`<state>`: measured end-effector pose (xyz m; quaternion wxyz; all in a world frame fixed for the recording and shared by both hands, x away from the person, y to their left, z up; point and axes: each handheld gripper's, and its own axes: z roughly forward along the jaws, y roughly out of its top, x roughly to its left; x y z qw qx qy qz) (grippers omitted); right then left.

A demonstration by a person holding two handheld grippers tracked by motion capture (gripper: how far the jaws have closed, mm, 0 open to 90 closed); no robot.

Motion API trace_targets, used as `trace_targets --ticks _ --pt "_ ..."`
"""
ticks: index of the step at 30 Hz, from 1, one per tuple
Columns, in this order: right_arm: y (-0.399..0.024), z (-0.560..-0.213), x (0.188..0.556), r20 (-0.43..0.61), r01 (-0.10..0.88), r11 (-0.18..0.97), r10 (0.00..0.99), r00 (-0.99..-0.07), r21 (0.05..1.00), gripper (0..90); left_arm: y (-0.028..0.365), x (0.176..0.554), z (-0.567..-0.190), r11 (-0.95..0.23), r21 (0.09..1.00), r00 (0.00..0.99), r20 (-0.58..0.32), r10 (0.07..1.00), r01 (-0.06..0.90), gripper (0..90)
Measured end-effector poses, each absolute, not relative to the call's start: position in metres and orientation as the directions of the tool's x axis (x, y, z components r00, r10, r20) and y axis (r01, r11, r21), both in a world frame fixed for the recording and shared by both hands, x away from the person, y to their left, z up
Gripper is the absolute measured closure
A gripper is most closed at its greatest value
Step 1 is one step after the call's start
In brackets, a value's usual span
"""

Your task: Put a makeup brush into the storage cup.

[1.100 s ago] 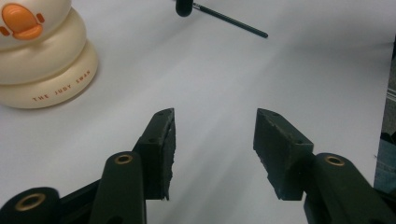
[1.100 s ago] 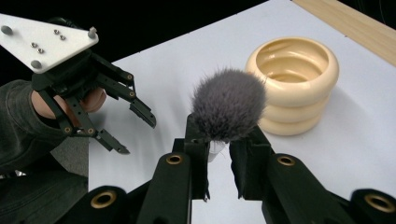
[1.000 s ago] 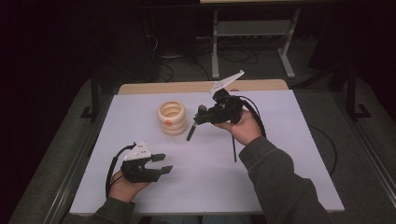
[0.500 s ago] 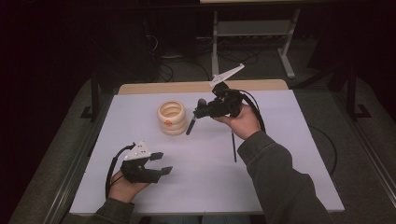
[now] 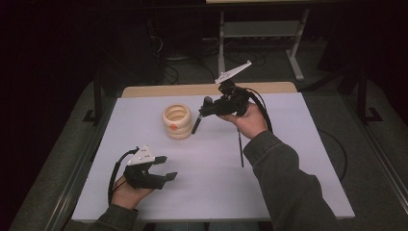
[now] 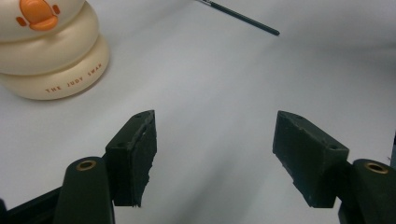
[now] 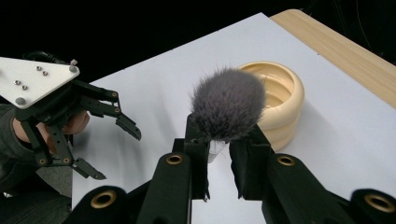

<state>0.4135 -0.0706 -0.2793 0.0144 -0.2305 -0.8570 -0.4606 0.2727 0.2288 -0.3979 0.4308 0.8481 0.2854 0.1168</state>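
Half of brush [image 7: 227, 110] handle hidden between right gripper [image 7: 219, 154] jaws.

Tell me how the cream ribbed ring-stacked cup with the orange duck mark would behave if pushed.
The cream ribbed cup looks squat with a broad base, so it would probably slide on the white tabletop rather than tip. Its glossy, rounded ribs may slip in flat pads. It is hollow and open-topped, so likely light.

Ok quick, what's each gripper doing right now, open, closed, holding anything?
Left gripper: open, jaws have just been opening, nothing between them.
Right gripper: shut on the makeup brush, beside the cream ringed holder.
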Motion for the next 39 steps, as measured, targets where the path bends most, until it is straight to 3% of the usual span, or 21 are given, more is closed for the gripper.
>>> trace_targets --ticks 39 --pt "-0.057 -0.259 0.442 0.223 0.42 0.466 0.421 -0.879 0.778 76.3 0.235 0.274 -0.395 -0.447 0.812 0.802 -0.043 0.596 0.376 26.4"
